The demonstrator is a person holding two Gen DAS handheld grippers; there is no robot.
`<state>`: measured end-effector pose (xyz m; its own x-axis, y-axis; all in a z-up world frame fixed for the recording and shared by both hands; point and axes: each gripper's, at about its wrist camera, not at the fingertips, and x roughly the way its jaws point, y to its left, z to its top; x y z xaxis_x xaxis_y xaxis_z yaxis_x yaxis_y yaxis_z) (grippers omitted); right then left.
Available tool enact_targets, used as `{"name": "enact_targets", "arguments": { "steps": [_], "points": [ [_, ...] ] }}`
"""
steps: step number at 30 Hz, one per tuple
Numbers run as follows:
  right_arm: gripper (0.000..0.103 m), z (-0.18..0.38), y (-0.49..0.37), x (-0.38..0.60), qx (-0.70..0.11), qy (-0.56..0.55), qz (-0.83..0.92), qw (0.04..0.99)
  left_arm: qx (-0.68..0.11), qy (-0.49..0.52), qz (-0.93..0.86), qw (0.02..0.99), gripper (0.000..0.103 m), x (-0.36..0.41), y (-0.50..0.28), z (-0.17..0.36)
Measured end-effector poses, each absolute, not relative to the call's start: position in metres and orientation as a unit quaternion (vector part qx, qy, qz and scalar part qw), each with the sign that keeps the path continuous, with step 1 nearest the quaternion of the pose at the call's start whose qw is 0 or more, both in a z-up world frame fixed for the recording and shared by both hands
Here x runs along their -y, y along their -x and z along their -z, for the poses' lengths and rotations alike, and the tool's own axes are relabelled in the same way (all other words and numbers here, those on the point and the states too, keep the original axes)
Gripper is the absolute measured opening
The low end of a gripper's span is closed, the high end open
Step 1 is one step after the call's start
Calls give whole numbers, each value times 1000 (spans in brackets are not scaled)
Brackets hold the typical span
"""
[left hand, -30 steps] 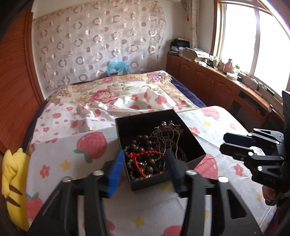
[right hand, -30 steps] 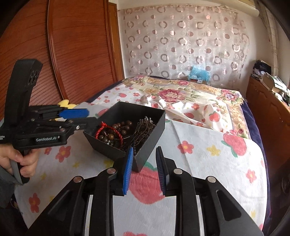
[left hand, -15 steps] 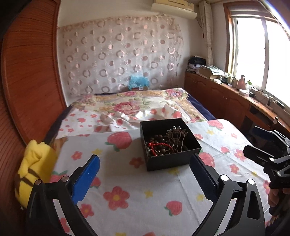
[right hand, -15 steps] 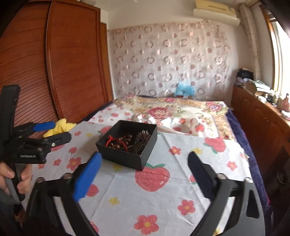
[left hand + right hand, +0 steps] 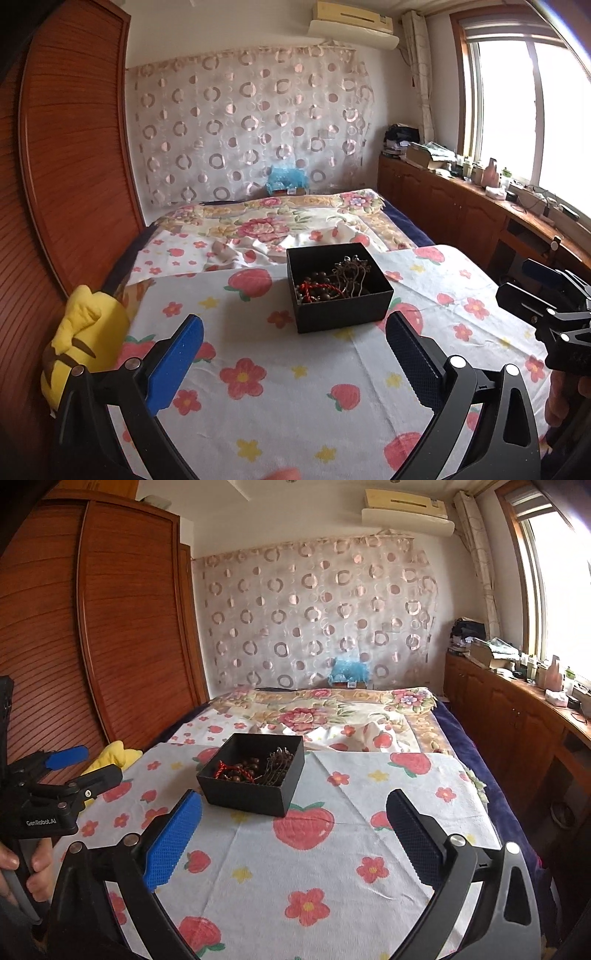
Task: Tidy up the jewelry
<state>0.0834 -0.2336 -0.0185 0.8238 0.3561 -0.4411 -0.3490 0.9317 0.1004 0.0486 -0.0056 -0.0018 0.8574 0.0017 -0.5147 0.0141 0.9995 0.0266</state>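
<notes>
A black open box (image 5: 343, 310) (image 5: 243, 797) rests on the strawberry-and-flower cloth (image 5: 295, 406) over the bed. Inside lie dark wooden beads (image 5: 317, 286) (image 5: 245, 770), a red cord bracelet (image 5: 314, 286) (image 5: 221, 768) and metal hairpins (image 5: 351, 269) (image 5: 279, 762). My left gripper (image 5: 295, 332) is open, drawn back from the box, nothing between its fingers. My right gripper (image 5: 295, 812) is open too, well short of the box. Each gripper shows in the other's view: the right gripper (image 5: 532, 284) at the right edge, the left gripper (image 5: 81, 764) at the left, held by a hand (image 5: 22, 871).
A yellow plush toy (image 5: 85, 339) (image 5: 110, 757) lies at the bed's left edge beside a wooden wardrobe (image 5: 92, 627). A flowered quilt (image 5: 280, 221) covers the far bed. A wooden cabinet (image 5: 461, 206) with clutter runs under the window on the right.
Both grippers let go of the box's rim, opened wide and pulled back and up. The box now sits farther away on the cloth.
</notes>
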Motion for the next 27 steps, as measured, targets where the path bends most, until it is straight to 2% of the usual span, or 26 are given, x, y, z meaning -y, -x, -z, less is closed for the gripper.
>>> {"name": "enact_targets", "arguments": {
  "steps": [27],
  "points": [
    [100, 18, -81, 233, -232, -6, -184, 955, -265, -13, 6, 964, 95, 9, -42, 1]
  ]
}}
